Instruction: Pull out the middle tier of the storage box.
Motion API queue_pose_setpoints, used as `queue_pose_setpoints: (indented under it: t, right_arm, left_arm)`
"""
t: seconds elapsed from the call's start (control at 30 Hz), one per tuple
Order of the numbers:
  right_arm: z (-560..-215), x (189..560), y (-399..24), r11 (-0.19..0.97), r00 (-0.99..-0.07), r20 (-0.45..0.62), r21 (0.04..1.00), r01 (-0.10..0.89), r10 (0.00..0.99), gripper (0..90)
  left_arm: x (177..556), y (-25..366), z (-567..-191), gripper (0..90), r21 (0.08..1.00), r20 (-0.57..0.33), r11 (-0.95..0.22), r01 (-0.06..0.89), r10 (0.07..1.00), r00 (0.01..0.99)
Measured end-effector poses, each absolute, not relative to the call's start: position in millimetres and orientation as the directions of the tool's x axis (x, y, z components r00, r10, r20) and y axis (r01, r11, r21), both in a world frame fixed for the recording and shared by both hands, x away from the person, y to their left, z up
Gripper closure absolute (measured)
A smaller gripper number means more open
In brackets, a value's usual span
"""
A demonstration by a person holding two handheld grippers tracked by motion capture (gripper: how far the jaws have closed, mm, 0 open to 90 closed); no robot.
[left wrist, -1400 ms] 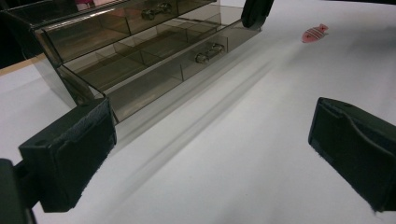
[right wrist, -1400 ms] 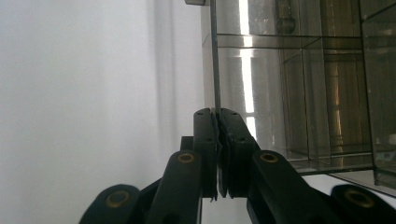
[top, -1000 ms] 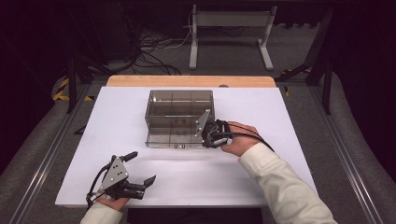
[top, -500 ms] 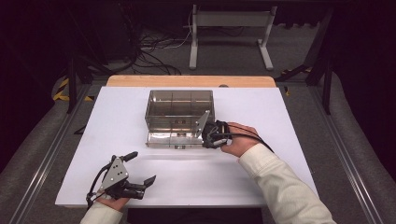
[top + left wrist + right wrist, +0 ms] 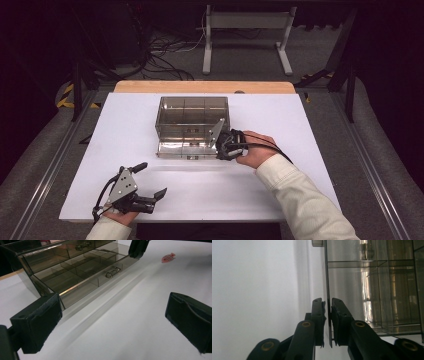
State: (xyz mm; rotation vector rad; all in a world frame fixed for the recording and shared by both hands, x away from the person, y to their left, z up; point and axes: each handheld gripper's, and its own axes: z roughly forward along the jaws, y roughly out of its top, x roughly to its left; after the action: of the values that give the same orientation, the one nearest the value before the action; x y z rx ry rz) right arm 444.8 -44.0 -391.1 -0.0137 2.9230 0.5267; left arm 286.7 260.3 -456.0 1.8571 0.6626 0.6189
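Note:
A smoky clear drawer box (image 5: 192, 112) stands mid-table with its bottom drawer (image 5: 185, 149) pulled out toward me. My right gripper (image 5: 223, 145) is at that drawer's right end. In the right gripper view its jaws (image 5: 328, 315) straddle the drawer's thin side wall (image 5: 328, 277). They have just been opening, and a thin gap shows at each pad. My left gripper (image 5: 151, 179) rests open near the table's front left with nothing between its pads (image 5: 37, 325). It faces the drawer's front and metal handle (image 5: 112, 272).
The white tabletop (image 5: 310, 130) lies on a wooden board (image 5: 200, 86). A small pink fish-shaped piece (image 5: 168, 258) lies on the table beyond the drawer's right end. Cables and a metal stand (image 5: 245, 35) are on the floor behind.

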Motion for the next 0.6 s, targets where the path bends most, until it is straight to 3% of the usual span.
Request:
queue_pose_setpoints:
  t: [0.33,0.6]
  right_arm:
    - [-379,438,-49,0.908,-0.98,-0.198,0.415,-0.053,0.033,64.5]
    - [-360,424,-60,0.835,-0.966,-0.242,0.547,-0.055,0.095,47.1]
  left_arm:
    - [287,260,-456,1.9,0.932,0.116,-0.324,0.16,0.687,0.717]
    - [290,261,-453,1.9,0.937,0.1,-0.308,0.164,0.686,0.721]
